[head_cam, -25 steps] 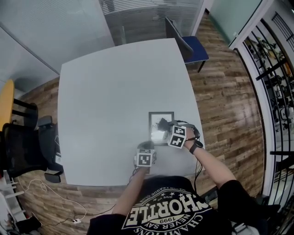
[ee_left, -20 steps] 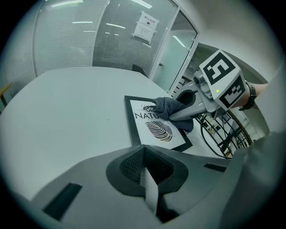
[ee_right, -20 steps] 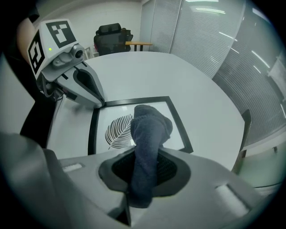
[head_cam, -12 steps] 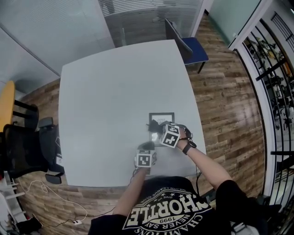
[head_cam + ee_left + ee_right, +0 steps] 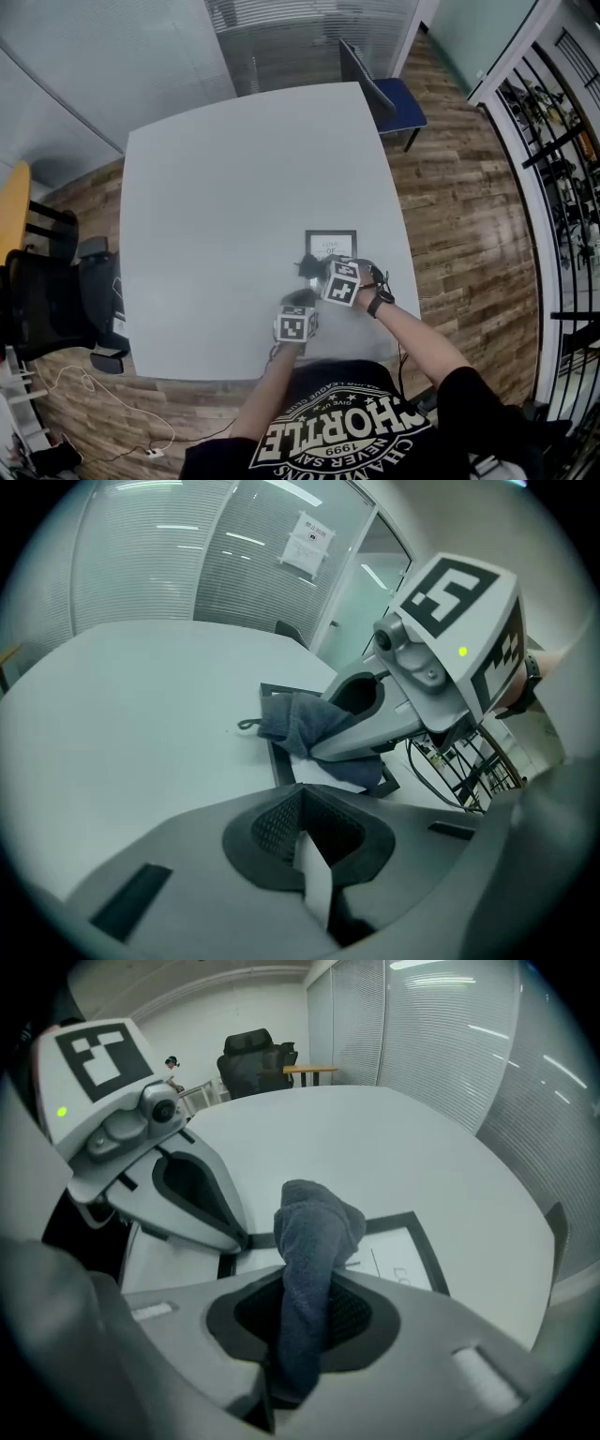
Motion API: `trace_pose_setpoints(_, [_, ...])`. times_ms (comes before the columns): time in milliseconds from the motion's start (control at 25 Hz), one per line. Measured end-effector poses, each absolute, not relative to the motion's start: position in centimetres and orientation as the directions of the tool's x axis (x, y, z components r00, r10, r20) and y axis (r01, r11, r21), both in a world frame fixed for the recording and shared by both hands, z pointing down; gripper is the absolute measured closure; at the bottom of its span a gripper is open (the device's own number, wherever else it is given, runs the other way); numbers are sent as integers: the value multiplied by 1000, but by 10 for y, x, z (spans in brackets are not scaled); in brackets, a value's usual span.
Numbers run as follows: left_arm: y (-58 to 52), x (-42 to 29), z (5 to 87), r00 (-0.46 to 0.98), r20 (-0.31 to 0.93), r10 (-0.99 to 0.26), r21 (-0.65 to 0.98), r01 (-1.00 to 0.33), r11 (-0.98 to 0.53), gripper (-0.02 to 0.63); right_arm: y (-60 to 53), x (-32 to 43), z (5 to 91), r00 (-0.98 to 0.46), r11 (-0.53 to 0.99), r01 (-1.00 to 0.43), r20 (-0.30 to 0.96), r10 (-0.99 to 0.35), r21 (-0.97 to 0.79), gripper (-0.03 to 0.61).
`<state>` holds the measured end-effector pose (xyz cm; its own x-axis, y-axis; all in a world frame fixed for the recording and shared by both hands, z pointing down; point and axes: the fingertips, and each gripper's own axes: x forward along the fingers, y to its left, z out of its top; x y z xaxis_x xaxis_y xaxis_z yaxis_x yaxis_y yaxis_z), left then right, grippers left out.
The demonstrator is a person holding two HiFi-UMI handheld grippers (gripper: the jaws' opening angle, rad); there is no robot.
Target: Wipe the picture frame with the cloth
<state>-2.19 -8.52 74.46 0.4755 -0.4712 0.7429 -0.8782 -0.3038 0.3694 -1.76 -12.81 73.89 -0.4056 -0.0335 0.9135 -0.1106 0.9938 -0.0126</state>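
The white table (image 5: pixel 234 187) carries the picture frame (image 5: pixel 330 246), which lies flat just ahead of both grippers, near the table edge on the person's side. Compared with one second ago, the right gripper (image 5: pixel 300 1326) has travelled across the frame toward the left gripper (image 5: pixel 309 864) and slightly back toward the person, so the far part of the glass, with its printed line, now shows beyond it. Its jaws are closed on the dark grey cloth (image 5: pixel 314 1232), and the bunch that sticks out past the tips lies over the frame border on the left gripper's side. The left gripper has not moved. Its jaws are together with nothing between them, and its tip is at the frame's near edge, apparently steadying it. I judge that one wiping stroke is reaching its end, and the far part of the frame may need another pass.
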Motion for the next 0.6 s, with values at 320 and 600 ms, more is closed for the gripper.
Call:
trace_pose_setpoints(320, [-85,-22,747,477,736,-481,363,-877,-314,612,-126,59,738,-312,984,-176,946,-91,37,505])
trace_pose_setpoints(600, [-84,-19,747,488,727,-484,387,-873,-298,611,-126,73,745,-312,970,-238,942,-121,46,505])
